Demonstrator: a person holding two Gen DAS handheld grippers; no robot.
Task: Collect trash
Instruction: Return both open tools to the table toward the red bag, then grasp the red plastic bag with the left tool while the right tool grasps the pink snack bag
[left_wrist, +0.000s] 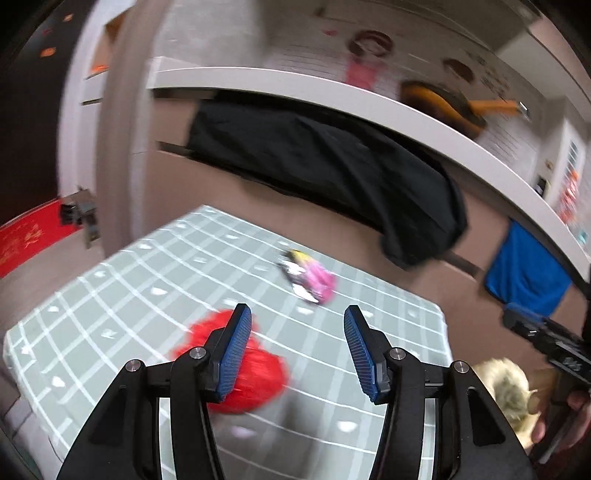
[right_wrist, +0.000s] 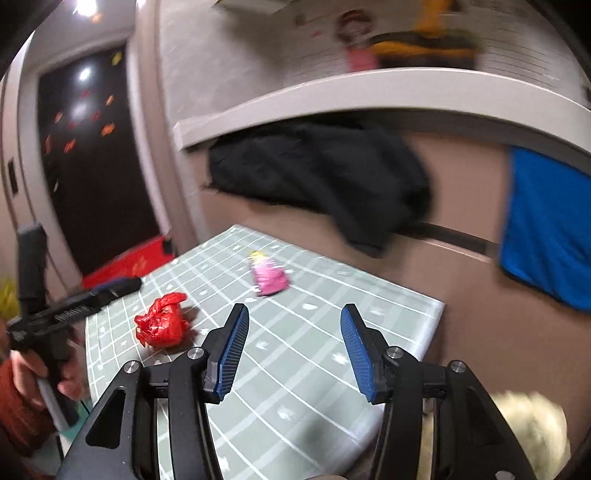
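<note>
A crumpled red plastic bag (left_wrist: 255, 376) lies on the green checked tablecloth (left_wrist: 110, 295), right under my left gripper's left finger. A pink and yellow wrapper (left_wrist: 310, 277) lies farther back on the table. My left gripper (left_wrist: 297, 350) is open and empty, low over the table. In the right wrist view the red bag (right_wrist: 162, 325) sits left of my right gripper (right_wrist: 293, 347), which is open and empty above the table (right_wrist: 332, 332). The pink wrapper (right_wrist: 269, 277) lies ahead of it. The left gripper (right_wrist: 74, 310) shows at the left edge.
A white shelf (left_wrist: 332, 92) runs along the wall with black cloth (left_wrist: 332, 166) and a blue towel (left_wrist: 524, 273) hanging under it. A furry beige object (left_wrist: 509, 391) sits off the table's right edge. A dark door (right_wrist: 92, 166) and a red mat (right_wrist: 129, 266) lie to the left.
</note>
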